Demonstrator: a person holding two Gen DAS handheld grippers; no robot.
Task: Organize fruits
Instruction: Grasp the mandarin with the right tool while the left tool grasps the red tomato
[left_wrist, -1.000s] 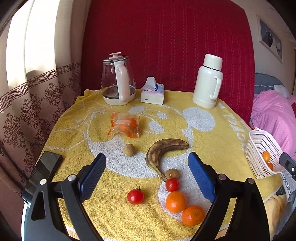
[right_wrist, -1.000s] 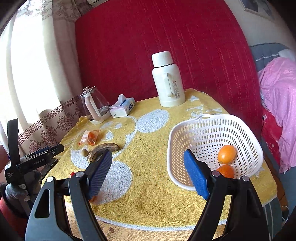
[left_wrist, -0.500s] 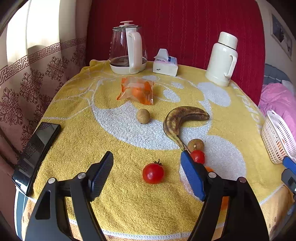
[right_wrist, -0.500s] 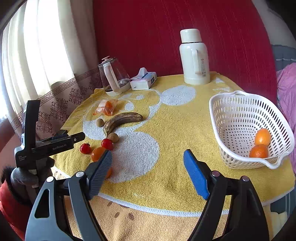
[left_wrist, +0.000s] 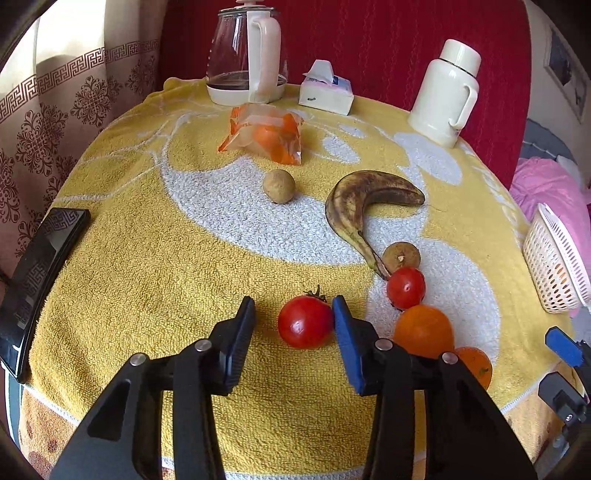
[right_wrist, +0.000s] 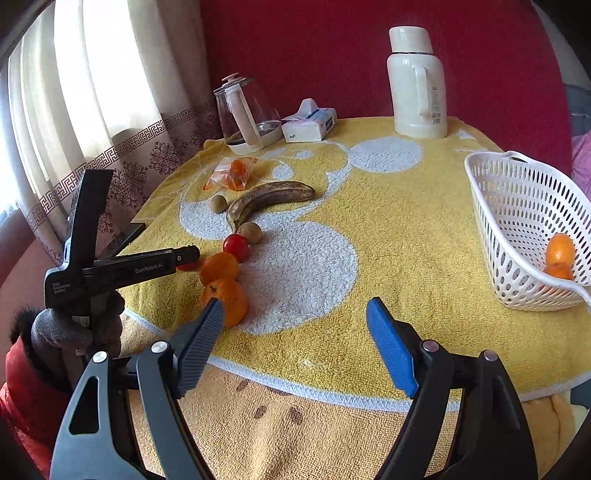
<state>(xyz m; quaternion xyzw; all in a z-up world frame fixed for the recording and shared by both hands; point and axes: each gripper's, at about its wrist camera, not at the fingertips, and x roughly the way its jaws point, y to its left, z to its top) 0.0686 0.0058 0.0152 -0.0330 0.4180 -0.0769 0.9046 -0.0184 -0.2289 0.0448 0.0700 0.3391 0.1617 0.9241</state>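
Left gripper (left_wrist: 293, 317) jaws just closing around a round red tomato (left_wrist: 305, 322), blue pad touching, black pad apart, right gripper (right_wrist: 295, 317) spread wide, empty, above the yellow towel-covered table (right_wrist: 388, 236)

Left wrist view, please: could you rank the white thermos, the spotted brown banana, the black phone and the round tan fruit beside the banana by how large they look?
1. Black phone, though it lies close to the lens, so this is unsure.
2. White thermos and spotted brown banana: too alike to rank.
3. Round tan fruit, clearly smallest.
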